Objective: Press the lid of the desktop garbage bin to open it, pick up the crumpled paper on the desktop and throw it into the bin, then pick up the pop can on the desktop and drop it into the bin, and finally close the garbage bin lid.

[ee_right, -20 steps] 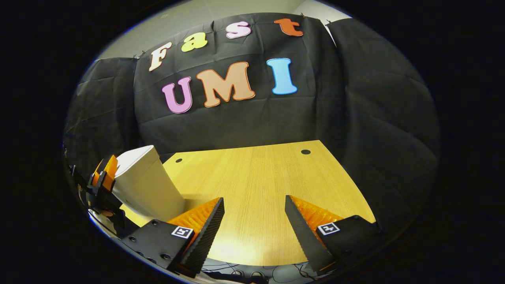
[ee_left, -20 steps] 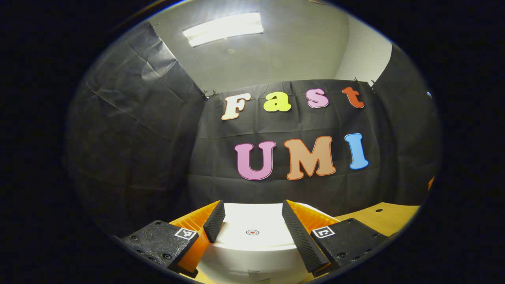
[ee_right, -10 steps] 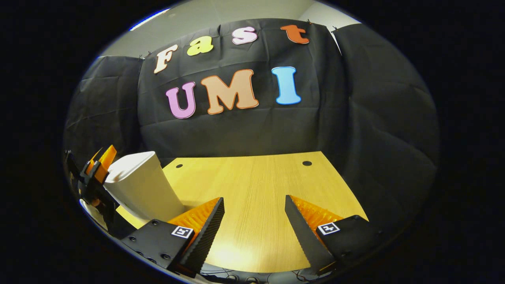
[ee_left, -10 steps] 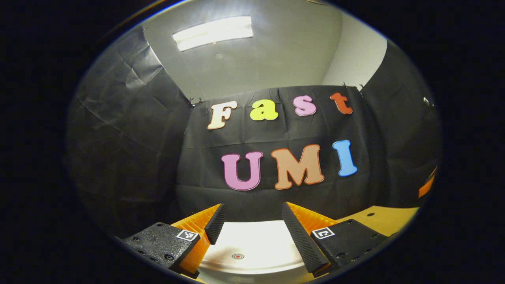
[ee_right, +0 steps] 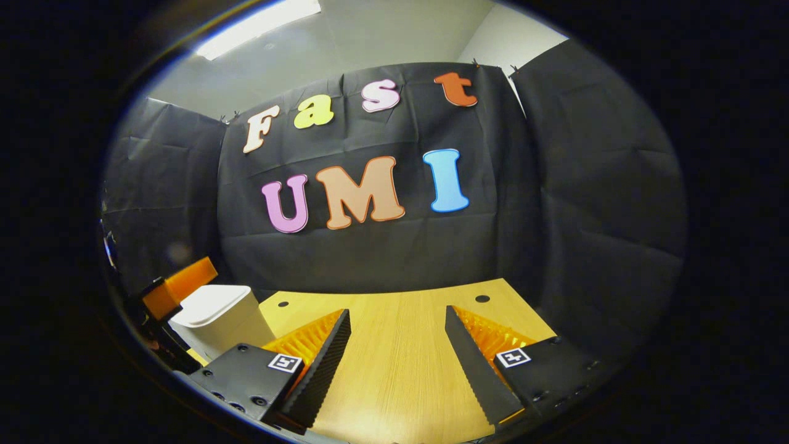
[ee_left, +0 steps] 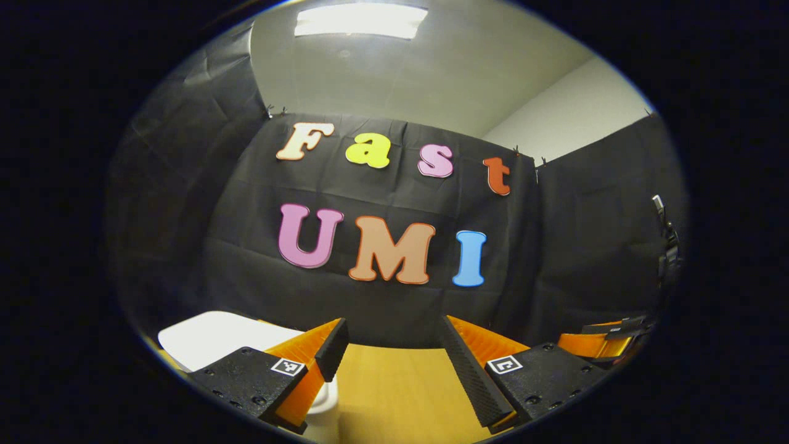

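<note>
Left of both empty, wide-open grippers, left gripper (ee_left: pixel 389 351), right gripper (ee_right: pixel 397 345), white bin (ee_right: pixel 216 317), lid down

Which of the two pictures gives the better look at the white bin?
The right gripper view. There the bin shows its lid and front wall, standing on the table at the left. The left gripper view catches just part of it, low at the left and partly hidden behind the left gripper.
</note>
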`<action>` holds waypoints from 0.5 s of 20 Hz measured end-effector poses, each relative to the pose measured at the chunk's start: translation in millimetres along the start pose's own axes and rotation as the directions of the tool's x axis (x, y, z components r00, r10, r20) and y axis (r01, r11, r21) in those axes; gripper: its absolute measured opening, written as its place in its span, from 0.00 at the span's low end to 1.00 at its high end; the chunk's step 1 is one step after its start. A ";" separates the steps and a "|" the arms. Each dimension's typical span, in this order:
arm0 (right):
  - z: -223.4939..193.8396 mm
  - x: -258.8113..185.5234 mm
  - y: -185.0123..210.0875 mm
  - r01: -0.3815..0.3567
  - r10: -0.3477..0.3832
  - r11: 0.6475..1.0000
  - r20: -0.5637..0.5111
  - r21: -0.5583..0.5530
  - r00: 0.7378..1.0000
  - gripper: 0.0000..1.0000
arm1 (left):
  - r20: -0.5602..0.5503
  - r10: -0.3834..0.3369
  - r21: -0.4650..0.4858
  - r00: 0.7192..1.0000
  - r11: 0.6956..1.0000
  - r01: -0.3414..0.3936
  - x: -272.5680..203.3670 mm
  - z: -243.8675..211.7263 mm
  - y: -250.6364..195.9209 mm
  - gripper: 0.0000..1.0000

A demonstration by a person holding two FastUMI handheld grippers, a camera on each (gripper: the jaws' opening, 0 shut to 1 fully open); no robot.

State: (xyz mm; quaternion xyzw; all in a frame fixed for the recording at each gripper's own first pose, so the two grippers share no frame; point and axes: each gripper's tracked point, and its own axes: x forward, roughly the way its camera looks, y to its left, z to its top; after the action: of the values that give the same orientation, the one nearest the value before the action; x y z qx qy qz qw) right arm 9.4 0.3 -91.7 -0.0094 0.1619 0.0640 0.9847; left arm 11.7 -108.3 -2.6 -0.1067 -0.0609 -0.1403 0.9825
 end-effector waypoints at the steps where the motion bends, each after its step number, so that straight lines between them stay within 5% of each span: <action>1: 1.2 -2.3 0.0 0.012 -0.012 1.000 0.017 0.003 1.000 0.98 | -0.023 -0.017 -0.029 1.000 0.999 0.016 -1.9 -8.2 -8.3 0.92; 4: -8.2 -6.1 0.4 0.037 -0.038 0.999 0.029 0.019 0.999 0.98 | -0.078 -0.058 -0.069 0.995 0.996 0.052 -5.9 -23.9 -23.7 0.91; 10: -22.2 -11.4 -0.4 0.062 -0.062 0.997 -0.004 0.039 0.998 0.98 | -0.089 -0.102 -0.005 0.991 0.995 0.102 -6.5 -28.9 -33.6 0.91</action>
State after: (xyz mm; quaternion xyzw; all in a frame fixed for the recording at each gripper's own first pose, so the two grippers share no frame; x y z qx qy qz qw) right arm -8.3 -2.4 -109.0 0.0045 0.1641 0.0305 0.9860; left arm -1.6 -144.6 -25.1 -0.0975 -0.0221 -0.1948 0.9757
